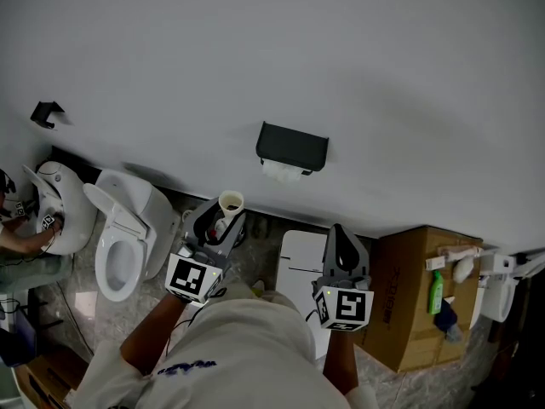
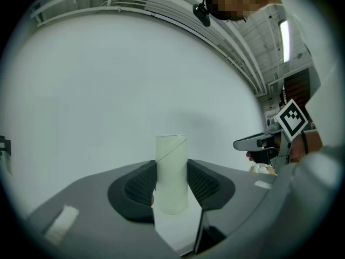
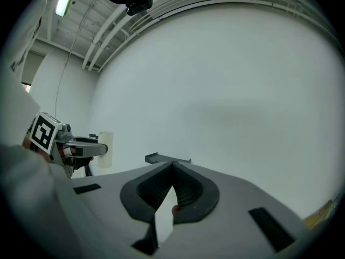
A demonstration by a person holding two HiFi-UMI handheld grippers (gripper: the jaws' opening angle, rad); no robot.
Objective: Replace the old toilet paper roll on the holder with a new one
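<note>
A bare cardboard tube (image 1: 231, 201) stands upright between the pads of my left gripper (image 1: 223, 221), which is shut on it. In the left gripper view the tube (image 2: 171, 161) fills the gap of the left gripper (image 2: 171, 186) in front of the white wall. The black paper holder (image 1: 292, 146) hangs on the wall ahead, with white paper (image 1: 283, 171) showing under its lid. My right gripper (image 1: 338, 235) is shut and holds nothing, below and right of the holder. In the right gripper view the right gripper (image 3: 172, 171) points at the holder (image 3: 167, 158), with the tube (image 3: 105, 149) at the left.
A white toilet (image 1: 123, 228) with its lid up stands at the left. A cardboard box (image 1: 417, 292) sits at the right with a green bottle (image 1: 436, 290) beside it. A white panel (image 1: 300, 258) lies on the floor between my grippers. Another person's hand (image 1: 25, 241) works at the far left.
</note>
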